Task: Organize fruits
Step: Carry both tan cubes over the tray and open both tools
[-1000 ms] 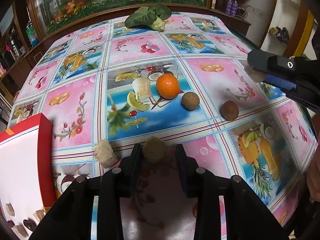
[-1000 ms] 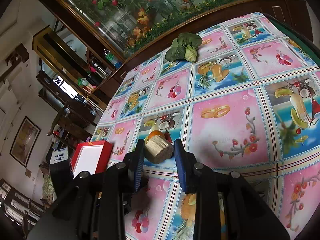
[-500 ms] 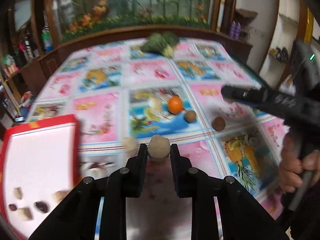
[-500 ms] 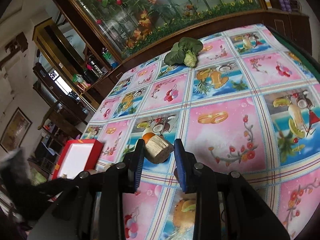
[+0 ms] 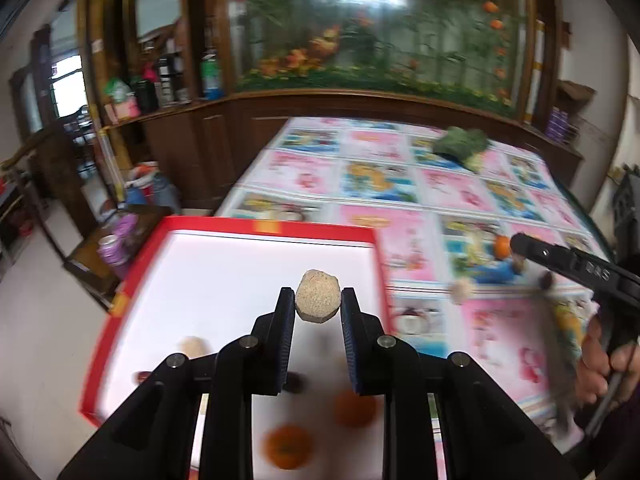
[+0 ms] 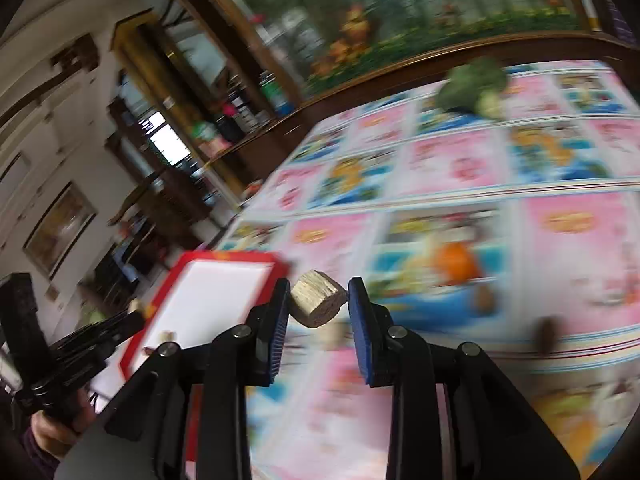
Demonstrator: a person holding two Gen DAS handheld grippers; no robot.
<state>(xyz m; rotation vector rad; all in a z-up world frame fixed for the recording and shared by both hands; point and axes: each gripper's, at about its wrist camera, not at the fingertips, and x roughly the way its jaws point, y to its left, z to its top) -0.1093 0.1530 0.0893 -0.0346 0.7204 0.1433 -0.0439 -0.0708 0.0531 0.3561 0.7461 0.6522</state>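
Fruit pieces sit in both grippers. One rough, round tan piece [image 5: 318, 297] is pinched between the fingers of the left gripper [image 5: 318, 308], up in the air over the white inside of the red tray [image 5: 256, 226]. A cut brown chunk [image 6: 317, 299] with flat ends is pinched in the right gripper [image 6: 319, 304], above the table, just right of the tray's corner. Down in the tray lie two oranges [image 5: 287, 446], a pale piece [image 5: 193, 347] and some small dark bits, all blurry. The table wears a pink and blue cloth [image 5: 452, 192] with fruit drawings. On it rest another orange [image 6: 456, 264] and two small brown balls [image 6: 546, 334]. A leafy green vegetable [image 5: 462, 146] lies far back. A hand [image 5: 600, 364] grips the right tool's handle.
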